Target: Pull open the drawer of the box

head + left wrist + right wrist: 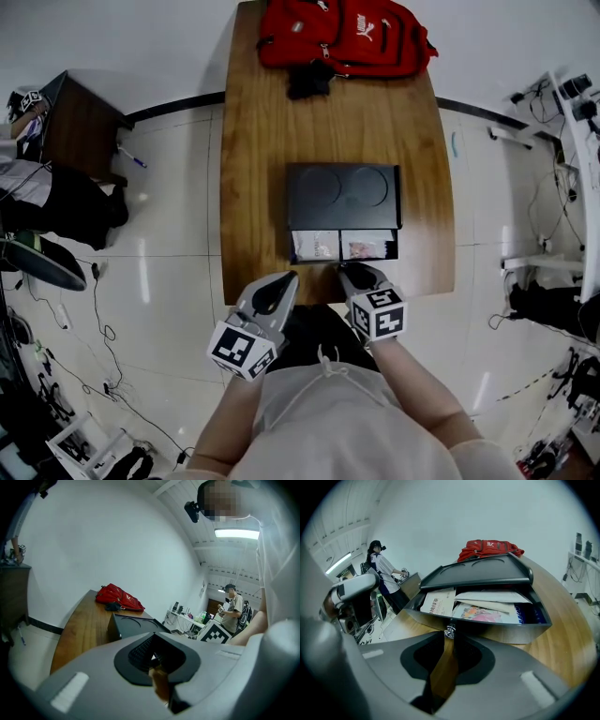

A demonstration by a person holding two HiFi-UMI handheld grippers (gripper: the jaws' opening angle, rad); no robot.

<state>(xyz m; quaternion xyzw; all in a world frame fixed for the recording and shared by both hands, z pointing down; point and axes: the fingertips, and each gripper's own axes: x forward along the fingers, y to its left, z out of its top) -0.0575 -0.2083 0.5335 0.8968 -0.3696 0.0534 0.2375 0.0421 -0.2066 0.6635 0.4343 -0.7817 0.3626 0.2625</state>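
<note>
A black box [343,197] stands on the wooden table [253,187]. Its drawer [343,246] is pulled out toward me and shows papers and booklets [487,606] inside. My right gripper [349,272] is at the drawer's front, and its jaws are closed on the small metal knob [450,631] at their tips. My left gripper [286,278] hovers at the table's front edge, left of the drawer. It touches nothing, and its jaws are together with nothing held. The left gripper view shows the box [136,625] ahead and to the right.
A red backpack [342,36] lies at the table's far end, with a dark pouch [309,80] in front of it. A dark cabinet [80,122] stands on the floor to the left. Cables and gear lie on the floor on both sides. A person [233,607] stands further off.
</note>
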